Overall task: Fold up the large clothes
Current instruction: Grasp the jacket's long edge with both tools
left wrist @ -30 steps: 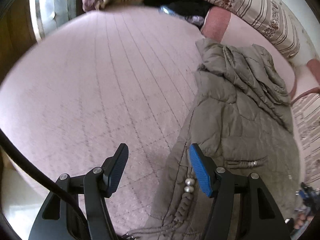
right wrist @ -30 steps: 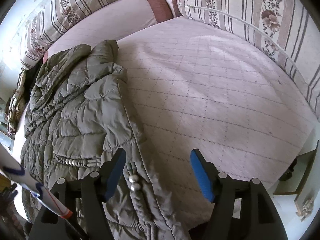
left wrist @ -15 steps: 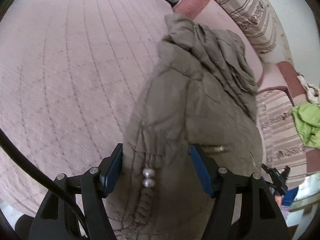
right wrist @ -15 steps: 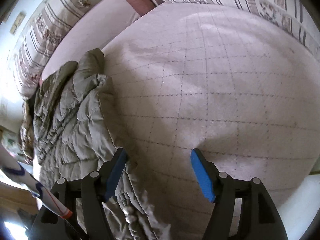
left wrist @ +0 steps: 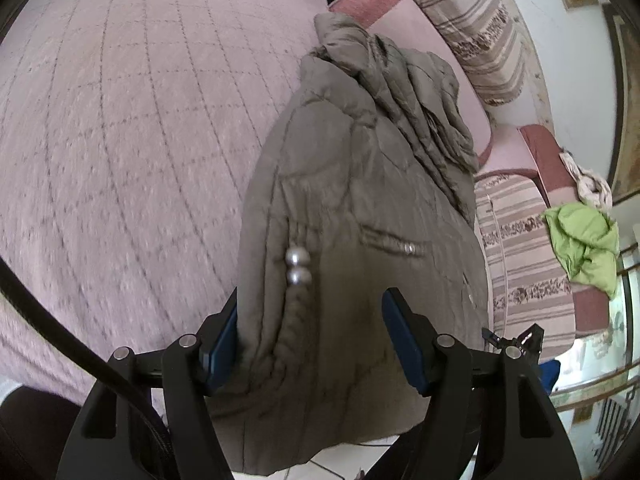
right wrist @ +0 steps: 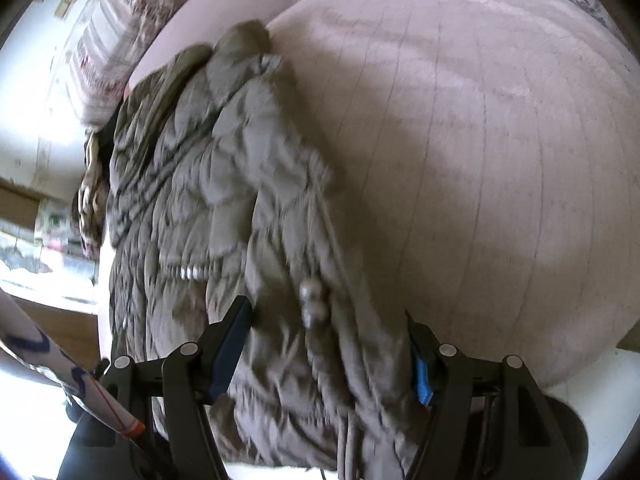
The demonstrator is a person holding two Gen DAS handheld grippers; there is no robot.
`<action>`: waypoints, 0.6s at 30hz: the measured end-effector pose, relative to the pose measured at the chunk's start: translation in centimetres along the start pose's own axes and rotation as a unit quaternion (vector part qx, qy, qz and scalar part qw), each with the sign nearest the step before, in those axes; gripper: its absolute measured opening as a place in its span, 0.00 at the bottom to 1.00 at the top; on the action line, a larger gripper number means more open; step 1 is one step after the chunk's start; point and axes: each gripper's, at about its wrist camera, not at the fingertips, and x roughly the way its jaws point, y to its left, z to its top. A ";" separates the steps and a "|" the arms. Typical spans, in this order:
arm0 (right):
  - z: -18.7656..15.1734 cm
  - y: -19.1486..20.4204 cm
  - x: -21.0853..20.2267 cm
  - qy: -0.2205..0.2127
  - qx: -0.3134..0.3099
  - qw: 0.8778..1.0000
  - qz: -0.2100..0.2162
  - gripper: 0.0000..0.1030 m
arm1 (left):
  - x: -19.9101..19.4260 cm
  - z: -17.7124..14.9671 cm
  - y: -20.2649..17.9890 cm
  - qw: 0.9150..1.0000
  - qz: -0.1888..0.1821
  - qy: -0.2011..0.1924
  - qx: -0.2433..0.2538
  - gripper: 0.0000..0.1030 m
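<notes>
An olive-grey quilted jacket point(left wrist: 360, 168) lies lengthwise on a pink quilted cover point(left wrist: 120, 140), its near hem hanging over the front edge. Two pearl beads point(left wrist: 298, 266) sit on a braided cord near that hem. My left gripper point(left wrist: 313, 294) is open and straddles the hem; the left pad touches the jacket's edge, while the right pad stands apart from the cloth. In the right wrist view the jacket point(right wrist: 224, 184) is blurred and its beads point(right wrist: 314, 300) lie between the fingers. My right gripper point(right wrist: 326, 308) is open too, with the hem bunched between its pads.
Striped cushions point(left wrist: 480, 32) line the far side, and a green garment point(left wrist: 580, 236) lies on one at the right. A pile of other clothes point(right wrist: 90, 196) sits beyond the jacket. A white rolled tube point(right wrist: 60, 372) pokes in at lower left. The cover point(right wrist: 480, 160) spreads bare to the right of the jacket.
Both grippers tipped downward and closed in on the jacket's near hem. The hem now lies between each pair of fingers, where a second ago mostly bare cover showed. Neither jaw width has changed.
</notes>
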 end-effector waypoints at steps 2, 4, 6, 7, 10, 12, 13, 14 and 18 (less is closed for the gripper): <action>-0.7 0.2 -0.1 0.010 -0.008 1.000 0.003 0.70 | 0.0 -0.6 -0.3 1.000 -0.001 0.004 0.011 0.64; -1.5 0.5 -0.2 0.021 -0.017 1.000 0.010 0.68 | 0.4 -1.3 -0.7 1.000 -0.005 0.013 0.022 0.64; -2.1 0.8 -0.2 0.023 -0.027 0.999 0.013 0.66 | 0.9 -1.9 -1.1 0.999 -0.010 0.020 0.031 0.64; -2.2 0.8 -0.2 0.023 -0.028 0.999 0.015 0.64 | 1.2 -2.1 -1.2 0.999 -0.008 0.019 0.032 0.63; -2.5 0.6 0.0 0.021 -0.020 0.999 0.034 0.62 | 1.7 -1.7 -1.3 1.000 -0.013 0.018 0.022 0.63; -2.7 0.2 0.1 0.019 -0.005 0.997 0.068 0.61 | 2.1 -1.4 -1.6 0.999 -0.024 0.022 0.012 0.63; -2.8 -0.1 0.0 0.016 0.002 0.996 0.087 0.61 | 2.3 -1.5 -2.0 0.999 -0.030 0.024 0.014 0.63; -3.0 -0.3 -0.2 0.013 0.004 0.995 0.103 0.61 | 2.4 -1.7 -2.3 0.999 -0.034 0.027 0.019 0.63; -3.8 0.0 -0.5 0.014 -0.015 0.993 0.116 0.60 | 3.7 -2.8 -3.7 0.998 -0.024 0.041 0.046 0.62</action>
